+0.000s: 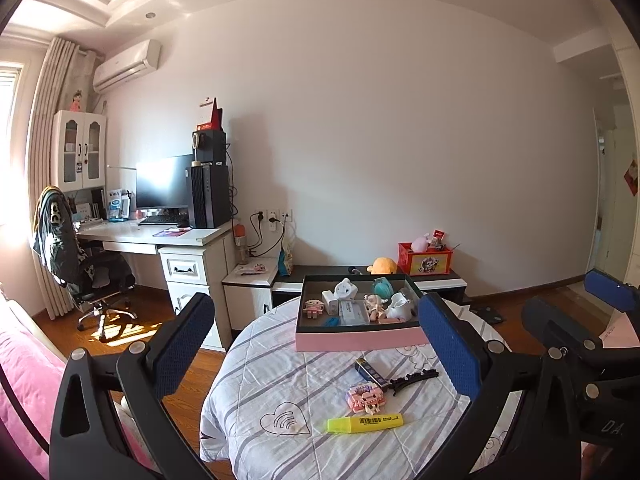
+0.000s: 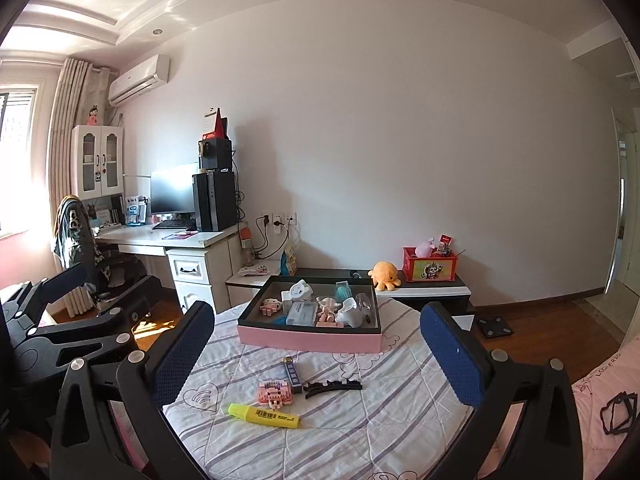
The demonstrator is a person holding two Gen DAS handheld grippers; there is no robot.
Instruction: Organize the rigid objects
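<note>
Both grippers hang above the round table [image 2: 360, 440] with its striped quilted cover, and both are spread wide with nothing between the pads: the left gripper [image 1: 316, 352] and the right gripper [image 2: 318, 352] alike. On the cover, near the front, lies a yellow highlighter [image 2: 264, 415], just behind it a pink block figure [image 2: 274, 392], a small dark box [image 2: 293, 368] and a black hair clip [image 2: 334, 387]. Further back sits the pink tray [image 2: 310, 338], holding small figurines and a white mug [image 2: 349, 312]
</note>
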